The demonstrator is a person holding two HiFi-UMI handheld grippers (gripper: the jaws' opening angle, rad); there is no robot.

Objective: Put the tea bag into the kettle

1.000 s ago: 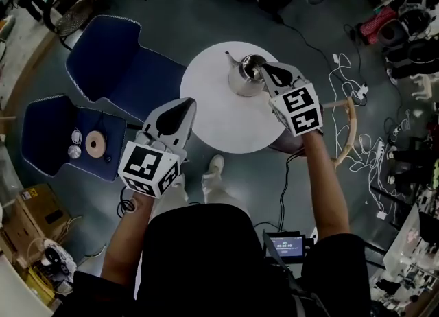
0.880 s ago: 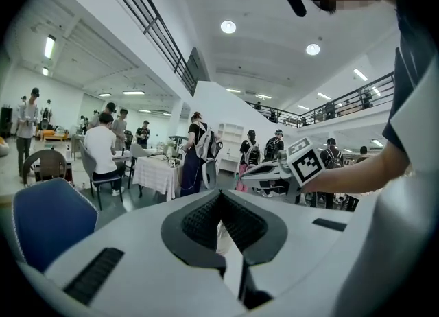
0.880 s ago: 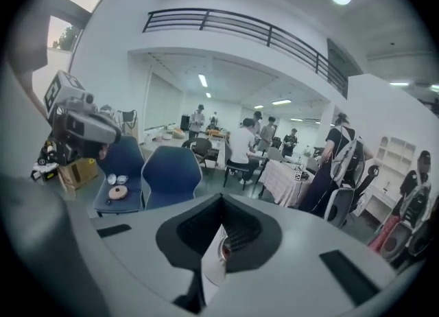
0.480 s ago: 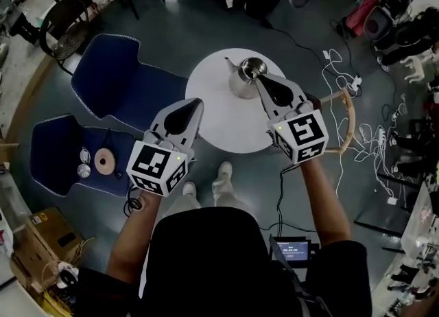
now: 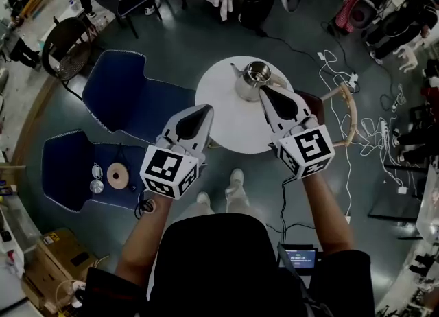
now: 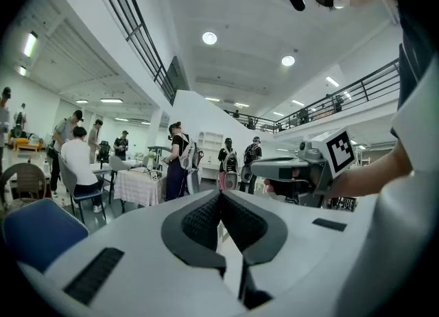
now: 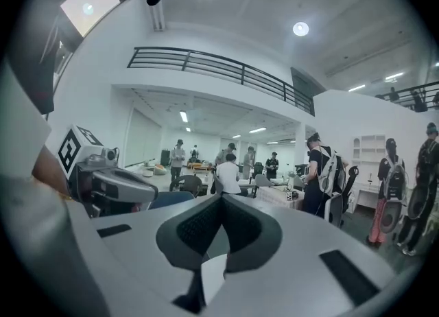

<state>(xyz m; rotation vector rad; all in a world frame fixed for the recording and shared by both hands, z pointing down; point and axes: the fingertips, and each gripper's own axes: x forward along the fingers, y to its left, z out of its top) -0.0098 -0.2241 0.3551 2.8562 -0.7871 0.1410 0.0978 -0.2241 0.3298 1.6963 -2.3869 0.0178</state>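
**Two empty grippers, and no tea bag to be seen**

The shiny silver metal kettle [image 5: 252,79] stands near the far edge of the round white tabletop [image 5: 226,120]. Its lid is off. The left gripper [image 5: 204,111] hangs over the near left edge of the tabletop. The right gripper [image 5: 265,92] is at the kettle's near side. Each gripper's fingers are pressed together, with nothing between them. I cannot see the tea bag anywhere. It may already be inside the kettle, but the inside looks too small to tell.

I think the job now is to move away safely. Keep both grippers high and clear so they do not bump the kettle. Look down into it to check for the bag.

The kettle stands straight up, its mouth facing the ceiling. Its spout points toward the far left edge.
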